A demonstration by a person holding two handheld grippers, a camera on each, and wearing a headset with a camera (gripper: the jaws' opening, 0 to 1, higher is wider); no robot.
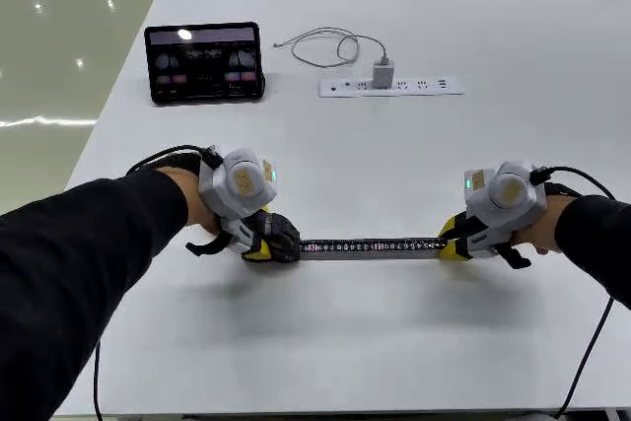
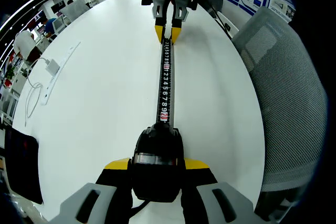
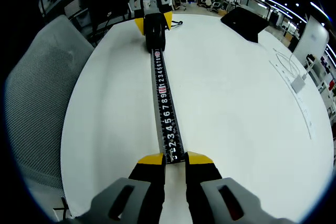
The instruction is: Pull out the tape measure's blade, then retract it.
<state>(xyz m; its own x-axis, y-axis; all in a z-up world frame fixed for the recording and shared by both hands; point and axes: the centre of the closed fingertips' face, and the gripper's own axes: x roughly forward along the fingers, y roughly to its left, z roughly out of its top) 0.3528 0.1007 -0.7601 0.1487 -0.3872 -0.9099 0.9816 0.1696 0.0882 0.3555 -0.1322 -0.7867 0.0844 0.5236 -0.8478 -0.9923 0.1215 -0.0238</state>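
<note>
White worktable (image 1: 414, 165), mostly bare; shiny floor off L edge. Tape measure case (image 1: 279, 240) sits toward near edge, left gripper (image 2: 157, 165) jaws clamped narrow on its sides. Blade (image 1: 370, 246) stretched straight, parallel w/ near edge, numbers up. Right gripper (image 3: 175, 158) jaws pinched tight on blade tip. Tablet (image 1: 204, 62), power strip (image 1: 391, 87) w/ charger (image 1: 383, 73) well apart at far side; open top between. Mesh chair (image 2: 283, 77) just past near edge.
</note>
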